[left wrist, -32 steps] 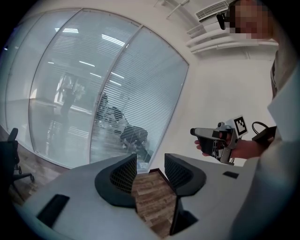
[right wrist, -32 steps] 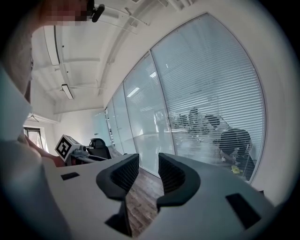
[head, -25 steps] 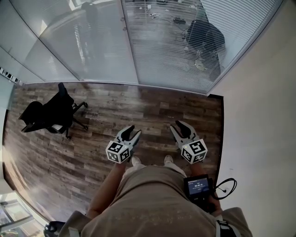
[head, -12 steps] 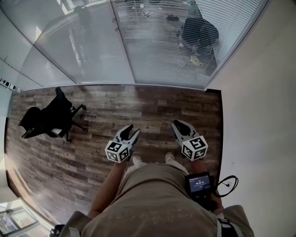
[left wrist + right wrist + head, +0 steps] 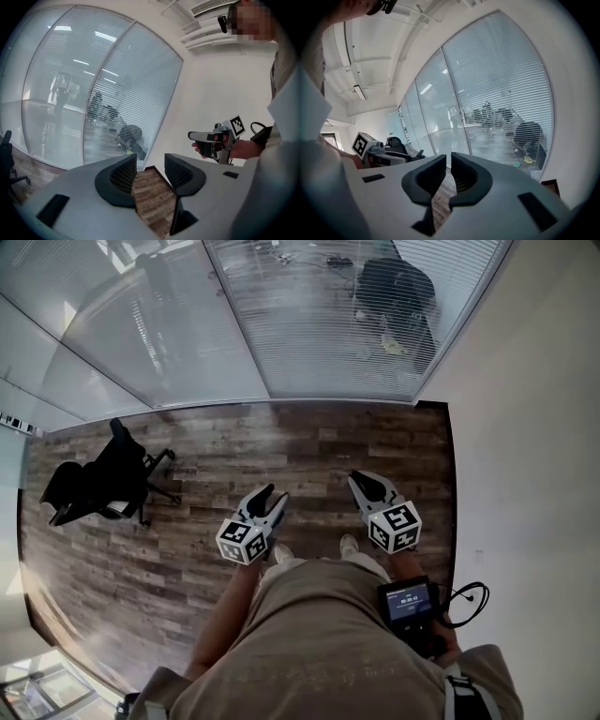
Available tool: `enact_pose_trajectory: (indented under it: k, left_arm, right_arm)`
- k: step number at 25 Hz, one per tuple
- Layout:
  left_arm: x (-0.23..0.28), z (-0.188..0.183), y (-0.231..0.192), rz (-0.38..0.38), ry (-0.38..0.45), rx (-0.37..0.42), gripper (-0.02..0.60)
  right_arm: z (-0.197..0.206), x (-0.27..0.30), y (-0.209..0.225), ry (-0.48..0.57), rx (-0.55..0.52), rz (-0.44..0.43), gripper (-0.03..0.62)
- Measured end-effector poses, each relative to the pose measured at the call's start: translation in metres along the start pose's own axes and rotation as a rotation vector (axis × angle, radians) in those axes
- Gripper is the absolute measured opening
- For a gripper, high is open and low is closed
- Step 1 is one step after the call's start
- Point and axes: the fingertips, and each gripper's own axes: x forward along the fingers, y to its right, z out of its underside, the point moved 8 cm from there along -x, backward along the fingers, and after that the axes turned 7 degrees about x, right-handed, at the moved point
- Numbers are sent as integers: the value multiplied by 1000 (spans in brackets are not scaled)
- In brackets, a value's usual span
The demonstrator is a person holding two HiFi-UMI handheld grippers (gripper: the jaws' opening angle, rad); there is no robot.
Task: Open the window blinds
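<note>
Lowered horizontal slat blinds (image 5: pixel 328 324) cover the right-hand glass panel ahead; they also show in the left gripper view as blinds (image 5: pixel 140 89) and in the right gripper view as blinds (image 5: pixel 506 89). A room with dark shapes shows dimly through the slats. Both grippers hang over the wood floor in front of the person's body, well short of the blinds. My left gripper (image 5: pixel 266 499) is open, and only floor shows between its pads (image 5: pixel 125 173). My right gripper (image 5: pixel 367 483) holds nothing, and its jaws stand a narrow slit apart (image 5: pixel 448 164).
A black office chair (image 5: pixel 98 486) stands on the floor to the left. Frosted glass panels (image 5: pixel 141 334) continue left of the blinds. A white wall (image 5: pixel 525 427) closes the right side. A small screen device with a cable (image 5: pixel 408 601) hangs at the person's waist.
The person has stepped slightly toward the glass wall, carrying both grippers forward. The jaws of both look the same as before.
</note>
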Motion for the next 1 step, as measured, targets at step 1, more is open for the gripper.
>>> enact_pose_trajectory:
  k: [1]
  left_arm:
    - [2, 0, 4, 0, 1, -2, 198]
  right_arm:
    - [0, -2, 3, -4, -3, 2, 40]
